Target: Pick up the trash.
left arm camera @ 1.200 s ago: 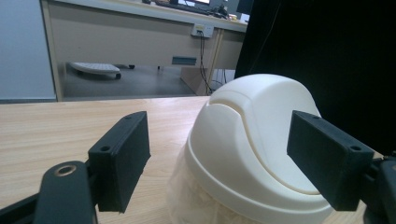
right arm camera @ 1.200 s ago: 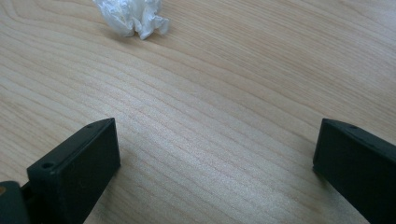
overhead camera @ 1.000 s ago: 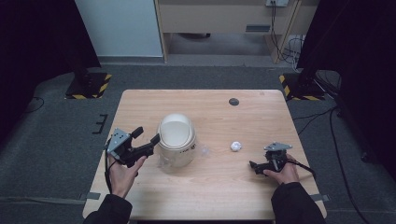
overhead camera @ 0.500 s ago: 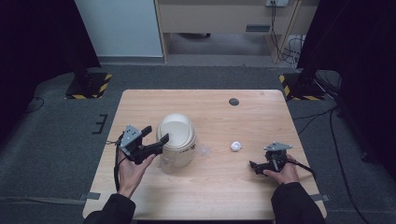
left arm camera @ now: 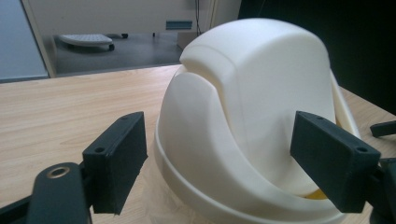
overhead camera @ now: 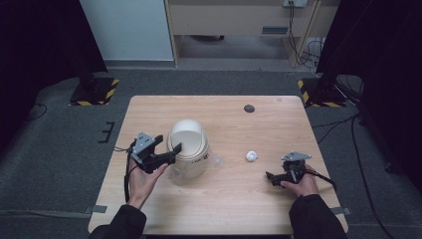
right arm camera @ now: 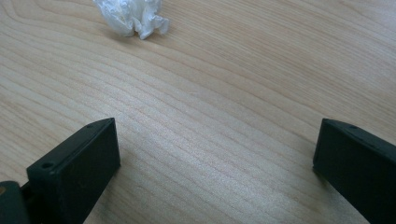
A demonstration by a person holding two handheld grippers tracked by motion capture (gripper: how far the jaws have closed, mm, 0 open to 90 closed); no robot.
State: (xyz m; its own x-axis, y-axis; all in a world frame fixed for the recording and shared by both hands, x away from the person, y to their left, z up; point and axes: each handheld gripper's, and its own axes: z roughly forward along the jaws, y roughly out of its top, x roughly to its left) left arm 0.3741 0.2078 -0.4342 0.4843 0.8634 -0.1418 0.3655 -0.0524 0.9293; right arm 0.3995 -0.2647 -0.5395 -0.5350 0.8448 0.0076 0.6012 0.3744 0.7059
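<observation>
L tongs (left arm camera: 219,163) spread wide, jaws either side of the cream domed bin (overhead camera: 188,147) w/o gripping it; the left gripper view shows a yellow glimpse under its swing lid (left arm camera: 261,79). R tongs (right arm camera: 215,163) spread too, low over the bench (overhead camera: 239,199), crumpled paper ball (right arm camera: 130,17) just ahead. High view: bin at bench centre-left, ball well apart to its right.

Item list: surroundings, not in use

Light wooden table (overhead camera: 219,199); small dark round disc (overhead camera: 249,108) near its far edge; grey carpet floor (overhead camera: 54,149); yellow-black striped stand bases (overhead camera: 94,92) at both far corners; wooden cabinet (overhead camera: 224,17) behind.
</observation>
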